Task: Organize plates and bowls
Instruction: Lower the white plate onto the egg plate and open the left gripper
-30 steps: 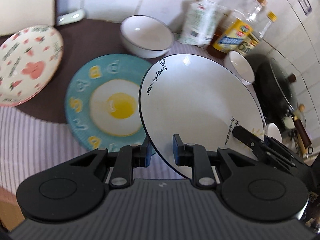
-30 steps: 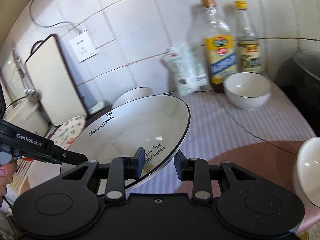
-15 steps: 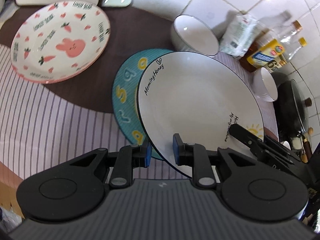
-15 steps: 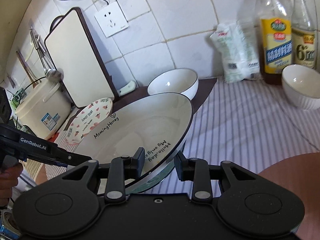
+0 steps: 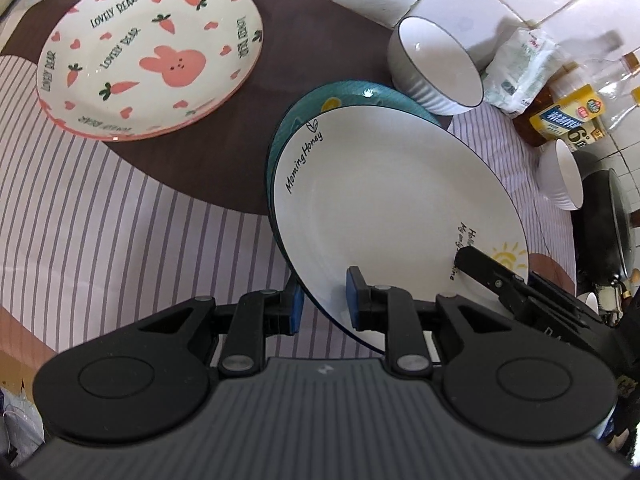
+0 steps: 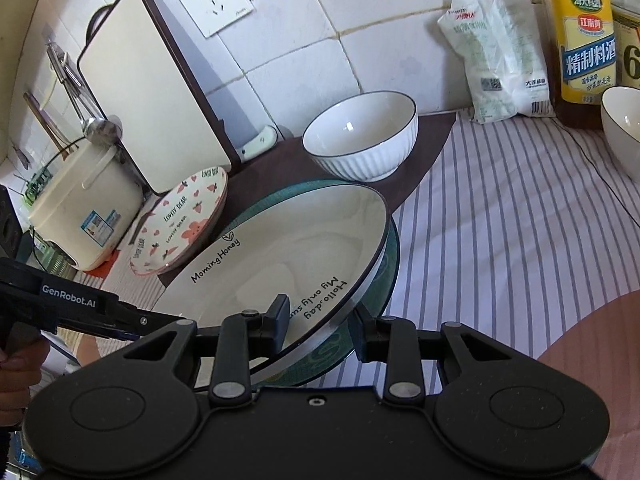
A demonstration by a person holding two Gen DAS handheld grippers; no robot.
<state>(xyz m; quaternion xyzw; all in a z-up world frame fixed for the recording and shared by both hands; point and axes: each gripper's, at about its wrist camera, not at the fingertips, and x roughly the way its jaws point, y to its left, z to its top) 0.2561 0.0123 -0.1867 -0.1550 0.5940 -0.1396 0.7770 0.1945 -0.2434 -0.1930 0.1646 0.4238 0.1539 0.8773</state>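
White with a thin dark rim and the words "Morning Honey", the plate (image 5: 384, 208) sits tilted over a teal plate (image 5: 304, 108), covering most of it; whether its underside rests on the teal one cannot be told. The left claw (image 5: 322, 300) is clenched on the white plate's near rim at 6 o'clock in the left wrist view, blue pads on either side of the edge. The right claw (image 6: 318, 320) grips the same plate at its rim beside the "Hello day" lettering, one finger above the rim and one below it; in the left wrist view that claw shows at 4 o'clock on the plate by the small sun drawing. At 10 o'clock from the white plate lies a pink plate (image 5: 148, 52) printed with a rabbit, carrots and hearts, apart from the others on the dark patch of the table (image 5: 100, 232), whose cover is otherwise striped lilac and white. At 1 o'clock stands 1 white ribbed bowl (image 5: 436, 68), just beside the teal plate's far edge. A second white bowl (image 6: 622, 128) stands at 3 o'clock in the right wrist view, near a white packet (image 6: 496, 52) and 2 bottles (image 6: 584, 40) against the tiled wall. A cutting board (image 6: 148, 108) leans on that wall at 11 o'clock, behind the pink plate.
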